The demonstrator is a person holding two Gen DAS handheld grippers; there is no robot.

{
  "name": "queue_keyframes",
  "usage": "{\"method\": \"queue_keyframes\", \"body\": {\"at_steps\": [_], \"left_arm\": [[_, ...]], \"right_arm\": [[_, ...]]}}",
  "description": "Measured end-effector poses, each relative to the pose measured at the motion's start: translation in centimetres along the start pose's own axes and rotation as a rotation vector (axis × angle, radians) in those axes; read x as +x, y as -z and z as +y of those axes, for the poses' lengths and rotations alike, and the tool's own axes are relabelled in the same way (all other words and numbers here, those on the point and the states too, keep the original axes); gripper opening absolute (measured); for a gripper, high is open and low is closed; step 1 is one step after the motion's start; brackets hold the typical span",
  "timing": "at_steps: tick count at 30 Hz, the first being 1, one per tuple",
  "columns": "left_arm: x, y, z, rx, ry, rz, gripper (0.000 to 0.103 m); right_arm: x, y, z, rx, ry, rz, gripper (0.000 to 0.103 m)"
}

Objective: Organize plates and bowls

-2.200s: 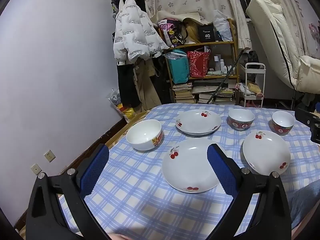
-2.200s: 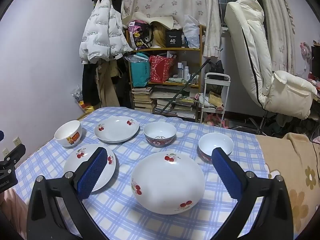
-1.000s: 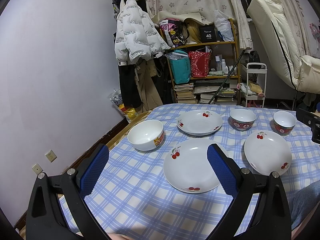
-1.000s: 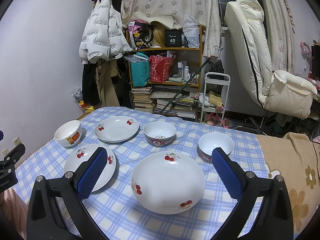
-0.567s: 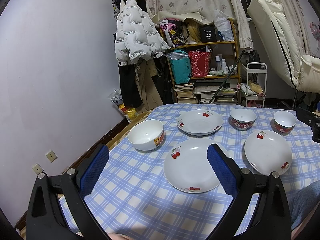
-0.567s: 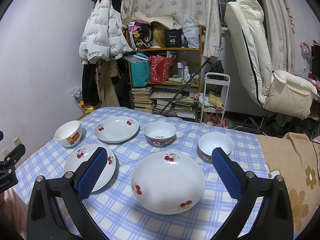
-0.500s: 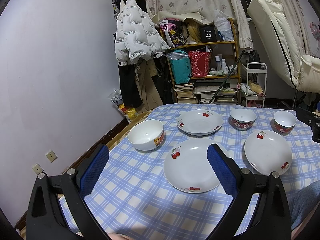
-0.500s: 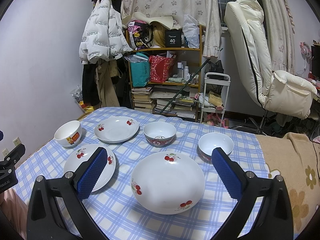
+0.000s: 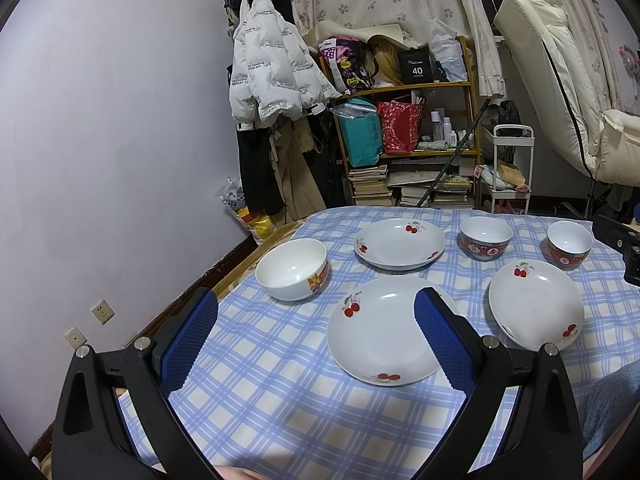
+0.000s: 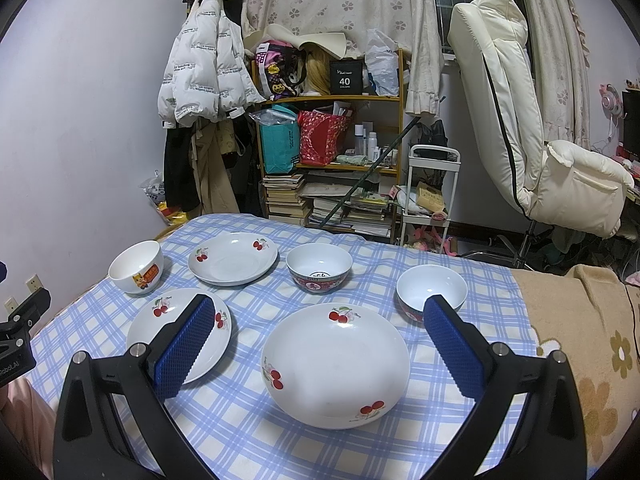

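Three white cherry plates lie on the blue checked tablecloth [image 9: 280,392]: a near one [image 9: 384,332], a far one [image 9: 400,242] and a right one [image 9: 536,304]. A white bowl with a cartoon sticker [image 9: 292,268] stands at the left. Two red-patterned bowls [image 9: 486,238] [image 9: 569,245] stand at the back right. My left gripper [image 9: 316,340] is open above the near plate's left side. My right gripper [image 10: 320,344] is open above the right plate [image 10: 336,364]. In the right wrist view I also see the near plate [image 10: 180,332], far plate [image 10: 233,258], sticker bowl [image 10: 137,267] and both patterned bowls [image 10: 319,267] [image 10: 431,289].
A cluttered wooden shelf [image 10: 332,168] and a small white cart [image 10: 430,196] stand behind the table. A white puffer jacket [image 9: 272,80] hangs at the wall. A cream recliner [image 10: 532,120] is at the right, and a tan blanket [image 10: 584,340] covers the table's right end.
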State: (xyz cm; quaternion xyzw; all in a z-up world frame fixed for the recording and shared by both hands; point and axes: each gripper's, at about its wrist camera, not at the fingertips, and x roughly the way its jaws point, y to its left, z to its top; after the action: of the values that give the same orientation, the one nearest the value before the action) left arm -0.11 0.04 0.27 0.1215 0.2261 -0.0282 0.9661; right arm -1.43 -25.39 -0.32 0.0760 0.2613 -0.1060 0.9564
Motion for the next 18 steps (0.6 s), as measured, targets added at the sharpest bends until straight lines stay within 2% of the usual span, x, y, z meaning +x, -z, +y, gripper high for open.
{"method": "queue_keyframes", "body": {"at_steps": [8,11,13,18], "left_arm": [[0.0,0.0,0.0,0.001,0.003,0.003,0.097],[0.3,0.0,0.4,-0.001,0.005,0.021,0.097],[0.6,0.1,0.8,-0.006,0.008,0.032,0.097],[1.6,-0.1,1.3,-0.009,0.007,0.070,0.097]], "right_arm": [[-0.1,-0.1,0.4,0.000,0.000,0.001,0.103],[0.0,0.2,-0.1,-0.001,-0.001,0.010,0.103],[0.1,0.2,-0.4,0.007,-0.044,0.019,0.103],[0.4,0.3,-0.7,0.003,-0.049,0.021,0.103]]}}
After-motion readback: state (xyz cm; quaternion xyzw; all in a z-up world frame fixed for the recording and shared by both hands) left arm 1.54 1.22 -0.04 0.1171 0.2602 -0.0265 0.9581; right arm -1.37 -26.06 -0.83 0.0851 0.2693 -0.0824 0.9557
